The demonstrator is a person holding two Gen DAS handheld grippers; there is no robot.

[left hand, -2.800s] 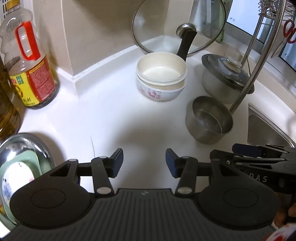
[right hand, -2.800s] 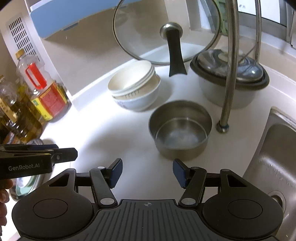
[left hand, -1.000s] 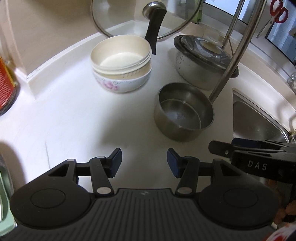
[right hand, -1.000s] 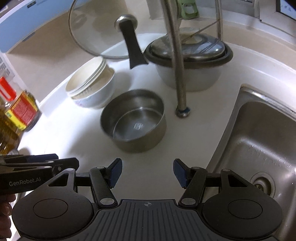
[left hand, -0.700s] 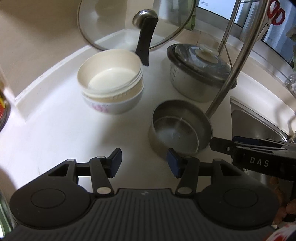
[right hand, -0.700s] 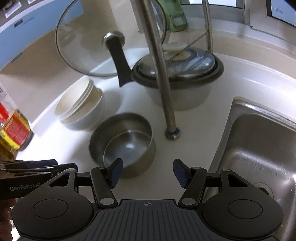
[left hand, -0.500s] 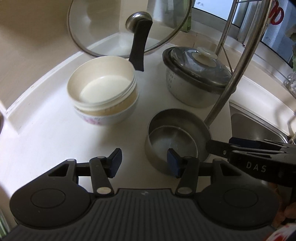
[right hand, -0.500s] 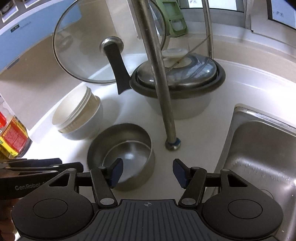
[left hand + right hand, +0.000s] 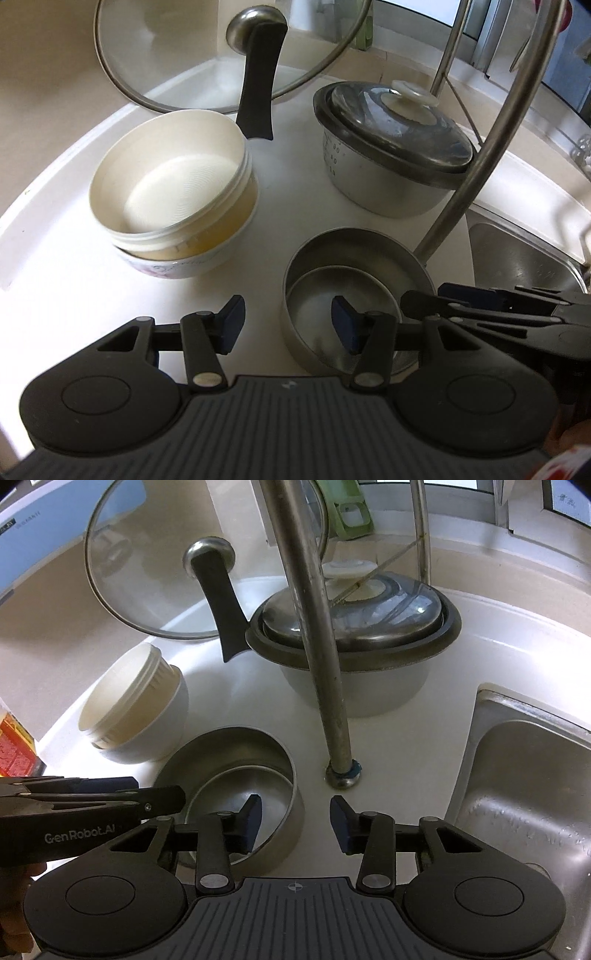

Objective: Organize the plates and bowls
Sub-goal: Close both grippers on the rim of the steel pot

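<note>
On the white table (image 9: pixel 74 295), left to right: stacked cream plastic tub in white floral ceramic bowl (image 9: pixel 177 206), breakable, then the round steel bowl (image 9: pixel 351 280), stiff, light, slick. Left tongs (image 9: pixel 288 325) and right tongs (image 9: pixel 295 821), both just narrowing, part-open, straddle opposite walls of its rim, gripping nothing; pinch the rim.

White countertop (image 9: pixel 74 295) curved into a beige wall corner (image 9: pixel 44 74). Steel sink (image 9: pixel 517 794) sat at the right. Window (image 9: pixel 461 485) behind, daylight on the ledge.
</note>
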